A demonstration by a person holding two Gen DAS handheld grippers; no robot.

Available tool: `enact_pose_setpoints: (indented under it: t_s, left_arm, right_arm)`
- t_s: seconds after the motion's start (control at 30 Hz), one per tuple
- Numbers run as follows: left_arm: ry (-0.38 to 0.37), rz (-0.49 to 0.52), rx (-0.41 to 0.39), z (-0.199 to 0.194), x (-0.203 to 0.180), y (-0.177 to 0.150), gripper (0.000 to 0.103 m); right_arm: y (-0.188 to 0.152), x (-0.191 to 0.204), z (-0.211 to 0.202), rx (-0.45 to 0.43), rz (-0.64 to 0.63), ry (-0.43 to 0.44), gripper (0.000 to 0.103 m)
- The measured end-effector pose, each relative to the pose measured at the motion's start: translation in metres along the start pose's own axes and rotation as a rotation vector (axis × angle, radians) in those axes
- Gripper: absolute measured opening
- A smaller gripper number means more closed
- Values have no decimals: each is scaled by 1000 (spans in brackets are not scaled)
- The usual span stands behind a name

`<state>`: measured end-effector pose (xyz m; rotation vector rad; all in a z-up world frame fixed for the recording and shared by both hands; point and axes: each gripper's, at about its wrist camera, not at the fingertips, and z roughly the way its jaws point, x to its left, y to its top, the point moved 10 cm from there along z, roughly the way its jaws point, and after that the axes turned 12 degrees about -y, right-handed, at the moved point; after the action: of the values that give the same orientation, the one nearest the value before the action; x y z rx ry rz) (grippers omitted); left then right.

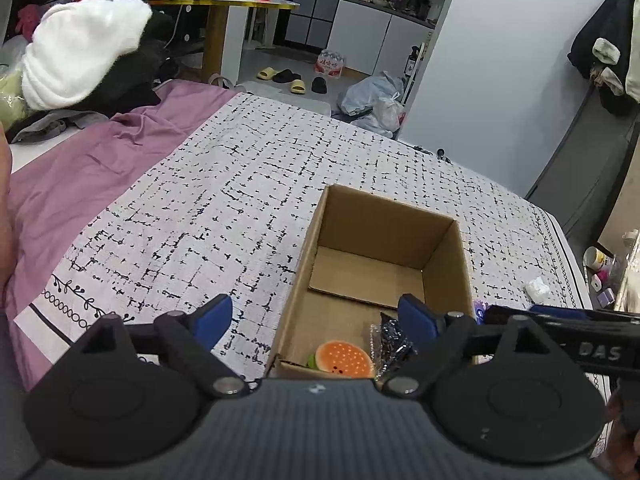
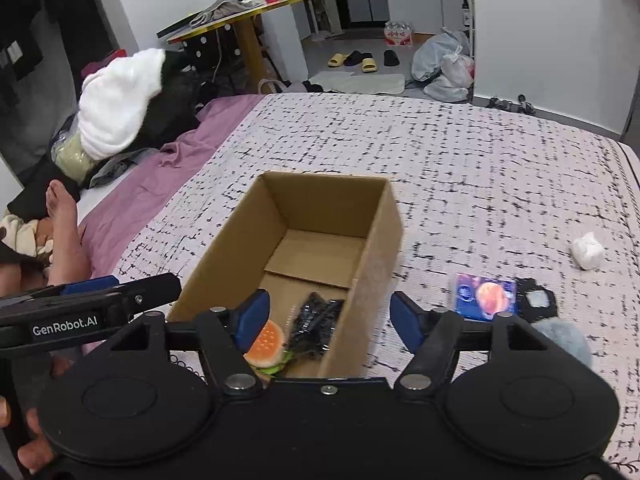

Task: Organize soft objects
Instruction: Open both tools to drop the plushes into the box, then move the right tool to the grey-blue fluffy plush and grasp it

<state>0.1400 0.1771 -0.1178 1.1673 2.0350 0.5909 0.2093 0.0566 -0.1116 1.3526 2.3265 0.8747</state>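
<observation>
- The burger-shaped soft toy (image 1: 344,358) lies in the near corner of the cardboard box (image 1: 384,216). Its lower edge is cut off by the tool body in the left wrist view, and the left blue pad of the right tongs (image 2: 330,320) covers part of it in the right wrist view.
- Beside the toy in the box lies a crinkled black packet (image 2: 316,322), glossy and blurred; what it holds cannot be made out.
- The box is plain brown corrugated card, rectangular and open-topped, with a loose flap flat on its floor; it stands on the bed (image 2: 480,168).
- The bed cover is a pale woven cloth with broken black grid marks; a creased mauve sheet (image 1: 80,168) lies along its left side.
- Left tongs (image 1: 316,322): jaws wide, nothing between the blue pads, one pad over the bedcover and the other over the box.
- Right tongs: jaws apart and gripping nothing; the right box wall lies in the gap between the pads.
- To the right of the box on the bed lie a flat glossy card pack (image 2: 486,296) with an orange sphere print, a small black item (image 2: 536,300) touching it, a crumpled white wad (image 2: 587,250) and a grey fluffy thing (image 2: 564,340), half hidden by the tool.
- A white fleecy bundle (image 1: 80,52) sits on dark clothes beyond the mauve sheet.
</observation>
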Motion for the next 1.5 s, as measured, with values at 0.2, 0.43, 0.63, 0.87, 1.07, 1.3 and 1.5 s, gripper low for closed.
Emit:
enact_pose_setpoints:
  t_s: [0.2,0.43,0.63,0.87,1.07,1.3,1.5]
  left_arm:
    - [4,-8,11,1,-13,-4,89]
    - [-4,22,33,1,-51,-7,89]
    - [7,45,29,-5,-78,-11,89]
    - [17,69,46,-2,-106,-23,89]
    - [17,96,65,6,-127,-34,89]
    - [20,115,100,17,-143,-47,89]
    - [27,109,118,27,-149,-53,89]
  right_arm:
    - [-3,-20,-22,-24,-7,-15,98]
    - [-6,-41,-48,-53,-59,-35,103]
    - [-2,-72,-65,-96,-46,-44,103]
    - [-10,-109,-71,-82,4,-49,103]
    - [-22,-138,-66,-54,49,-39,103]
    - [-32,-162,-58,-19,95,-23,103]
    - [-28,-177,-57,-24,139,-14,103]
